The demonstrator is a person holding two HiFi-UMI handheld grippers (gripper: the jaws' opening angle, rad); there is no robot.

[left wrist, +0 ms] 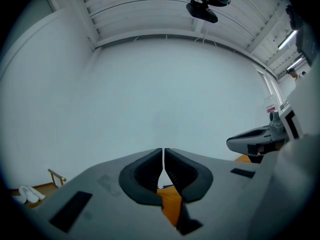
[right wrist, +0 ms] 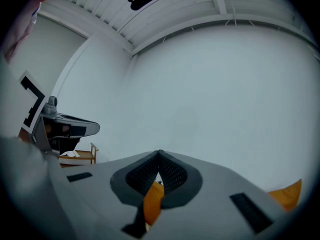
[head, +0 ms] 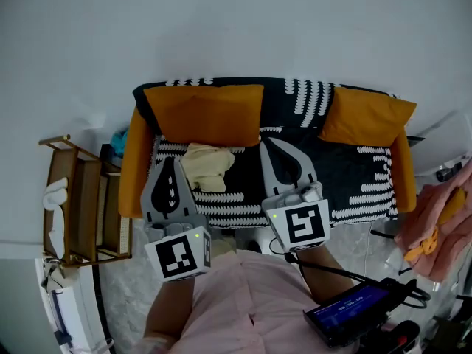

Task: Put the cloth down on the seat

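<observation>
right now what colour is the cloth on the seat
The cloth is pale yellow, clearest in the head view.

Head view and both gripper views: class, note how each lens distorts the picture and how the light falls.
Head view: even, soft light, the sofa bowed by the wide lens. Left gripper view: round fisheye frame, black corners, ceiling beams curved. Right gripper view: the same dark rim.

A plain pale wall (head: 236, 28) fills the back of the room. Against it stands a black sofa (head: 361, 175) with a white pattern, orange arms and two orange cushions (head: 206, 113) leaning on its back. Just beside its left arm is a low wooden rack (head: 74, 198) with something white on it. The floor (head: 125, 293) is pale and mottled. Overhead, a white slatted ceiling (left wrist: 165, 14) carries a strip light (left wrist: 287, 40).
</observation>
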